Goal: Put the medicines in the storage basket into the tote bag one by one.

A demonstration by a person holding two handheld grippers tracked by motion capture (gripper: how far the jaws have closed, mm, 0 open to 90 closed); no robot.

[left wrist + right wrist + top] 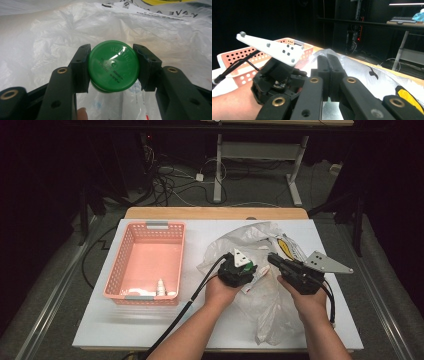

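Note:
My left gripper point(246, 266) is shut on a round green-lidded jar point(113, 66), with a jaw pressed against each side of the lid. It hovers over a crumpled clear plastic bag point(260, 300) at the table's middle right. The same jar shows as a green spot point(248, 266) at the gripper's tip in the high view. My right gripper point(272, 257) sits just right of it at the bag's upper part, with its jaws point(329, 62) pressed together. Whether bag film is pinched between them I cannot tell.
A pink perforated basket point(150, 227) stands at the table's left, with a small white bottle point(160, 287) near its front wall. The white table top point(150, 320) ends close to the person. Cables and desk legs lie on the floor beyond.

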